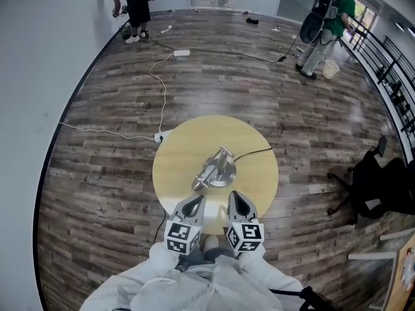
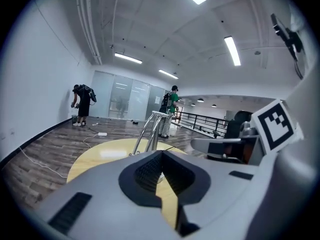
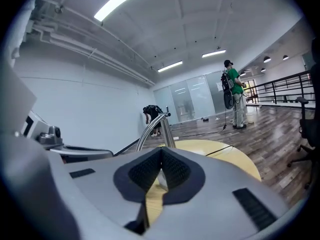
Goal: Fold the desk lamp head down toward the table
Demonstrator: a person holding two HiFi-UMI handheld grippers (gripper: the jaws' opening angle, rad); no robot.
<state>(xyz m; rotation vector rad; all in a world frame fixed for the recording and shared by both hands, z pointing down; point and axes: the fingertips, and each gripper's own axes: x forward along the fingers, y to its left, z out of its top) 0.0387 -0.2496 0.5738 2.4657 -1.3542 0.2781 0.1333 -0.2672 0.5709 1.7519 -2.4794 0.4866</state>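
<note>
Nearest the head camera: the person's white sleeves (image 1: 188,284), cut off by the bottom edge. The hands themselves are hidden under the grippers' marker cubes.

Left gripper (image 1: 197,200): over the near edge of the round table (image 1: 178,144), left of centre. In its own view the left gripper (image 2: 161,153) has its jaws clenched tip to tip, with nothing between them.

Right gripper (image 1: 235,195): just beside the left one, over the same near edge. In its own view the right gripper (image 3: 161,149) is likewise clenched and empty.

Desk lamp (image 1: 217,167): at the middle of the table, apart from both grippers. From above it reads as a round metal base with a silver arm lying toward the near-left. Where the arm ends and the head begins cannot be made out. Both gripper views show the arm as a curved metal bar rising behind the jaws, which hide the base. A black cord (image 1: 253,152) runs from the lamp toward the table's right edge.

Surroundings: a white power strip (image 1: 163,135) sits at the table's left edge. A black office chair (image 1: 379,180) stands to the right, partly cut off. Two people stand well beyond, one at far left (image 1: 133,8) and one at far right (image 1: 331,24).
</note>
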